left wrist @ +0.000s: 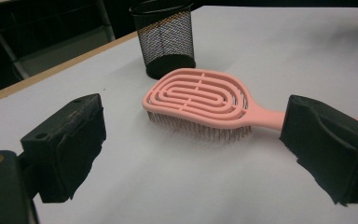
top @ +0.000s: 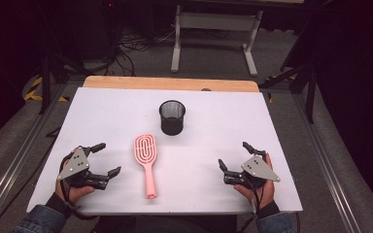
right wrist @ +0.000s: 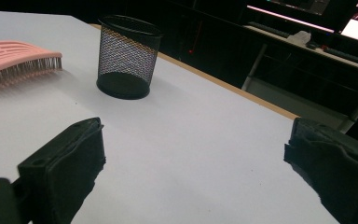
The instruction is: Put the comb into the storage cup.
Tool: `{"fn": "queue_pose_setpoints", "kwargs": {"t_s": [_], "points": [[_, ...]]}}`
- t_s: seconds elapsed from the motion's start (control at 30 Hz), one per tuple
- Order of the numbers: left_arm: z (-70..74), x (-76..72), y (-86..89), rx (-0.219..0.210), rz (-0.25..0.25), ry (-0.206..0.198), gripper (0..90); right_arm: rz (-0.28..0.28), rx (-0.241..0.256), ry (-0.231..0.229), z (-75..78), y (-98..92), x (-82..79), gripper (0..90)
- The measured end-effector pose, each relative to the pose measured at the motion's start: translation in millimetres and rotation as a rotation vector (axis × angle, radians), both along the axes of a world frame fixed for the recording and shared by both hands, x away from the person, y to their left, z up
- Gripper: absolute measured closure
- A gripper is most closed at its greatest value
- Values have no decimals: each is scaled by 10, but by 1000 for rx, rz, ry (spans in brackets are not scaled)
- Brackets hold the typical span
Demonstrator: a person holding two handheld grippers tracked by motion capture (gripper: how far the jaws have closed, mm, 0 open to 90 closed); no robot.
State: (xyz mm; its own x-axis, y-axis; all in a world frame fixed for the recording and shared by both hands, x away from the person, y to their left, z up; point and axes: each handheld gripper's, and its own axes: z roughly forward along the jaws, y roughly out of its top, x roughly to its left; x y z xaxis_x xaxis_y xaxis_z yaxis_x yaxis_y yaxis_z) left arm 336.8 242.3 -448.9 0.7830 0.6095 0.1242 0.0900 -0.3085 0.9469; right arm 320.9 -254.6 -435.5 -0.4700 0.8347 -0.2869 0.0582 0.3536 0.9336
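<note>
A pink hairbrush lies bristles down on the white table top, handle toward the front edge. Beyond its head stands a black mesh cup, upright. My left gripper rests at the front left, open and empty, a short way left of the brush. In the left gripper view the hairbrush lies ahead between the spread jaws, the mesh cup behind it. My right gripper sits at the front right, open, nothing between its jaws. In the right gripper view the mesh cup and hairbrush appear at left.
A wooden strip edges the table's far side. Behind it on the floor are a white desk frame and cables. Metal rails run along both table sides.
</note>
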Motion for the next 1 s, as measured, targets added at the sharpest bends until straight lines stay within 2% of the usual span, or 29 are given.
{"fn": "queue_pose_setpoints", "kwargs": {"t_s": [0.33, 0.47, 0.57, 0.6, 0.77, 0.83, 0.87, 0.93, 0.97, 1.0], "points": [[13, -21, 11, 2, -15, 3, 95, -4, -6, -3, 4, 32, 11, 51], [49, -21, -35, -11, -24, 0, 168, -8, -19, 7, -10, 41, 15, 52], [84, -22, -117, 5, -59, -7, 247, -8, -19, 10, -16, 43, 28, 53], [94, -18, -138, 7, -71, -5, 300, -9, -25, 19, -27, 45, 36, 53], [140, 19, -321, 10, -122, -4, 307, -7, -15, 19, -25, 40, 35, 53], [153, 31, -387, 23, -141, -11, 312, -6, -16, 17, -23, 40, 33, 53], [162, 37, -448, 38, -166, -10, 364, -6, -16, 16, -23, 40, 33, 54], [164, 38, -480, 52, -165, -13, 401, -5, -18, 18, -25, 41, 33, 54], [166, 45, -505, 64, -177, -9, 401, -5, -18, 18, -25, 41, 33, 54], [165, 51, -531, 64, -189, 1, 438, -5, -19, 17, -25, 43, 32, 55]]}}
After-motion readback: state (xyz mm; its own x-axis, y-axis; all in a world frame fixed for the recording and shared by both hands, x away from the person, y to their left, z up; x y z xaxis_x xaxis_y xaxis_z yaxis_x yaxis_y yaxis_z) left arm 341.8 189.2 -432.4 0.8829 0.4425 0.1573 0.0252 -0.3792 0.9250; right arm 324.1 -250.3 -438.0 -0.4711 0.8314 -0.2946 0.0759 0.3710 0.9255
